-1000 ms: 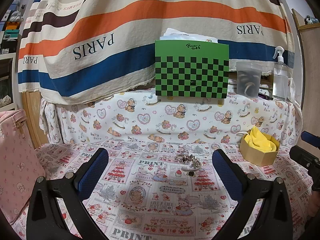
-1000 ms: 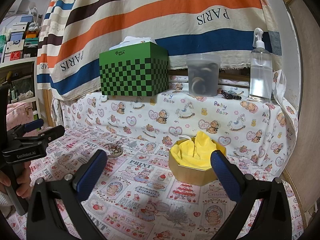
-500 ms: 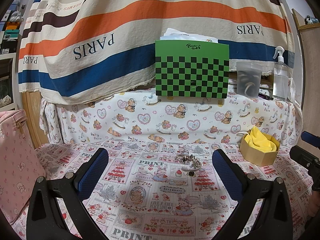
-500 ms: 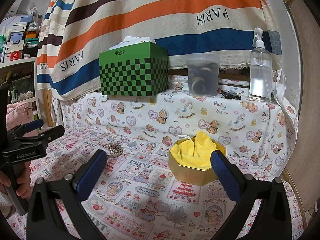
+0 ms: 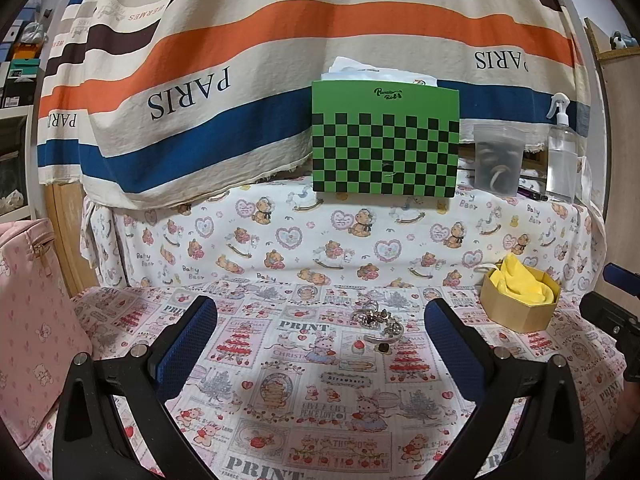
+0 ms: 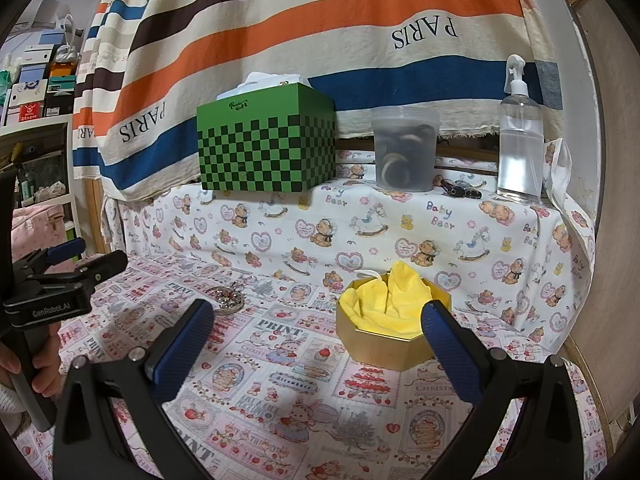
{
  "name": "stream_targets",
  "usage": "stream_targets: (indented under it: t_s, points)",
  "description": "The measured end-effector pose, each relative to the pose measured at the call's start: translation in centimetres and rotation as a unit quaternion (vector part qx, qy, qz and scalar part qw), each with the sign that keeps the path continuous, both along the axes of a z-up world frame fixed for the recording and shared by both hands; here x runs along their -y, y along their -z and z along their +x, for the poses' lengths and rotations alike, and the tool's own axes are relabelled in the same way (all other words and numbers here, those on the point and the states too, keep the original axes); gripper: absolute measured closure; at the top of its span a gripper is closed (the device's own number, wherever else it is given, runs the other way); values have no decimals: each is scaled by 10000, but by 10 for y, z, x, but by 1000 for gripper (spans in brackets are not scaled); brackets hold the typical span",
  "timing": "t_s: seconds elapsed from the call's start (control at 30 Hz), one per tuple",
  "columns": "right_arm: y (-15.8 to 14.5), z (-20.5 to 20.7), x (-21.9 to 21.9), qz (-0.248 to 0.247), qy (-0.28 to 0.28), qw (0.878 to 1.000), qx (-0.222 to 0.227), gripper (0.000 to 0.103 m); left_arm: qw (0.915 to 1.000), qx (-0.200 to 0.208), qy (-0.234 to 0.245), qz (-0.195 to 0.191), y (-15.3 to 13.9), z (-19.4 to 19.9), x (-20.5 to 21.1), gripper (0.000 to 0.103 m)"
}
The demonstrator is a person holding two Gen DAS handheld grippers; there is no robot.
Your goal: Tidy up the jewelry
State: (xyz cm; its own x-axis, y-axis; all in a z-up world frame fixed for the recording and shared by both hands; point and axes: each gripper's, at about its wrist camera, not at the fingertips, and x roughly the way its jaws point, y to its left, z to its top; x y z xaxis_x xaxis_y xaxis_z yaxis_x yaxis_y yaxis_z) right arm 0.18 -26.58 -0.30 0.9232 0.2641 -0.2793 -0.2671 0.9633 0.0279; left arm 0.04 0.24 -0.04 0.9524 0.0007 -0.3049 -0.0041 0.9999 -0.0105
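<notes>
A small heap of jewelry (image 5: 378, 322) lies on the printed tablecloth, ahead of my left gripper (image 5: 320, 338), which is open and empty. The heap also shows in the right wrist view (image 6: 229, 298), to the far left. A gold hexagonal box (image 6: 380, 344) lined with yellow cloth (image 6: 390, 300) stands right ahead of my right gripper (image 6: 316, 340), which is open and empty. In the left wrist view the box (image 5: 516, 312) sits to the right of the jewelry.
A raised shelf at the back holds a green checkered tissue box (image 5: 384, 140), a clear tub (image 5: 498, 158) and a spray bottle (image 5: 562, 152). A pink bag (image 5: 28, 320) stands at the left. A striped cloth (image 5: 280, 40) hangs behind.
</notes>
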Motion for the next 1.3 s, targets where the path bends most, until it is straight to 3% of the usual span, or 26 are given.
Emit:
stream_targets:
  t_s: [1.2,1.3]
  points:
    - [1,0,2,7,33,10000,-35,0,9998,-140,-77,-125,-1,4,-10,0]
    - [2,1,3,7,36,10000,-52,0,9998,-52,-166,51,-4,6,-11,0]
